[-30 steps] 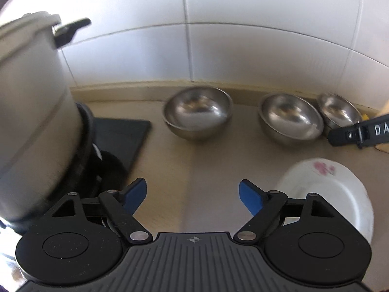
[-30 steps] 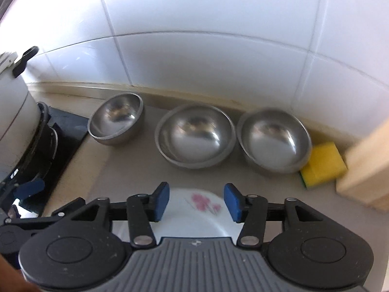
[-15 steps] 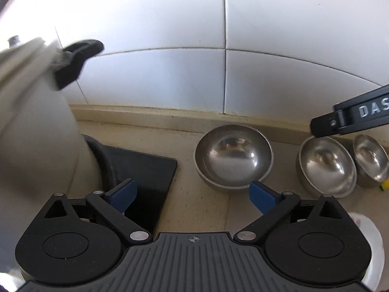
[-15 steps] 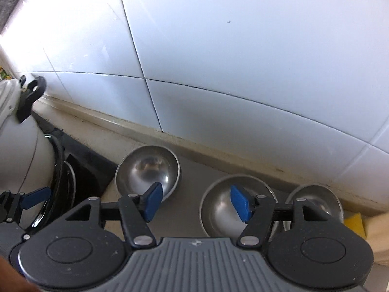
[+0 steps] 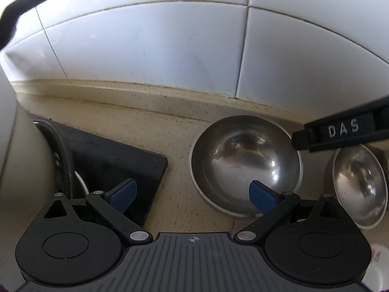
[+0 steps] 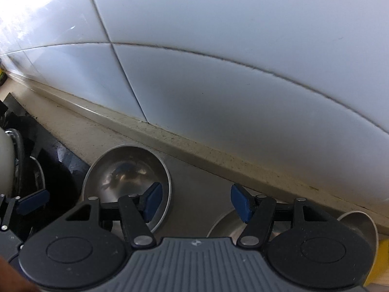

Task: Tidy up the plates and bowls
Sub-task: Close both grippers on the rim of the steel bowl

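Against the white tiled wall point(image 5: 150, 43), the big pale pot point(image 5: 14, 170) on the black stove point(image 5: 116, 155) fills the left edge, and right of the stove three empty steel bowls stand in a row: the nearest bowl point(image 5: 243, 160), a second bowl point(image 5: 357, 185) and a third bowl point(image 6: 362, 221). The left gripper point(image 5: 192, 194), its jaws wide apart and holding nothing, has one blue pad over the stove and one over the nearest bowl, whereas a second ago it hung farther back with the flowered plate point(image 5: 375, 255) in fuller view. The right gripper point(image 6: 195, 202), jaws parted and empty between the nearest and second bowls, has closed in on the wall since then, both tools having opened wider.
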